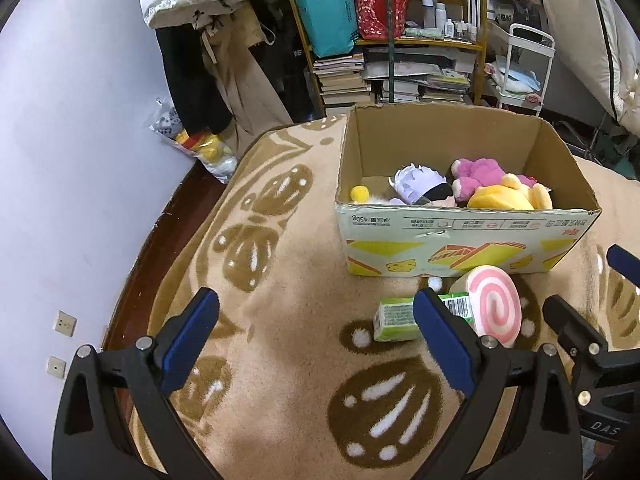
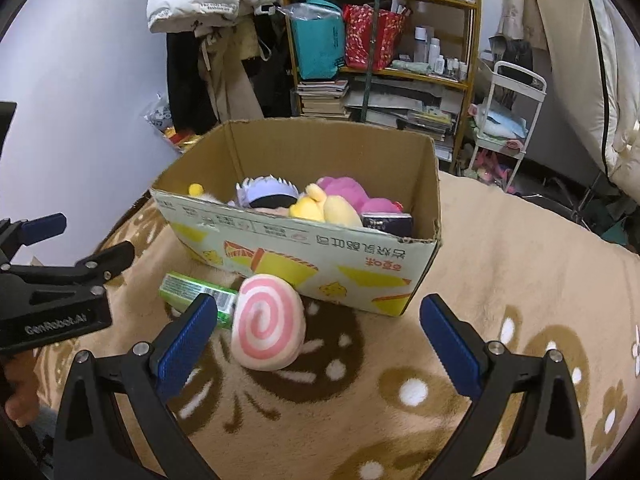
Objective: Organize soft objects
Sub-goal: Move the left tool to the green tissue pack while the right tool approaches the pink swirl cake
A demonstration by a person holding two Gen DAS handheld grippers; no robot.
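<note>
Pink swirl plush sits lower centre-left of right wrist view, just ahead of right tool, nearer than left tool. Both tools released, empty. Box right behind.

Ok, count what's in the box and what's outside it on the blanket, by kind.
Plush toys in the box: 4, namely white-haired doll, yellow plush, pink plush, yellow pompom toy
Dark packet in box: 1
Swirl plush outside: 1
Green carton outside: 1
Total: 7

box: 1 | plush toys: roughly 5 (box pile overlaps) | green carton: 1
</note>
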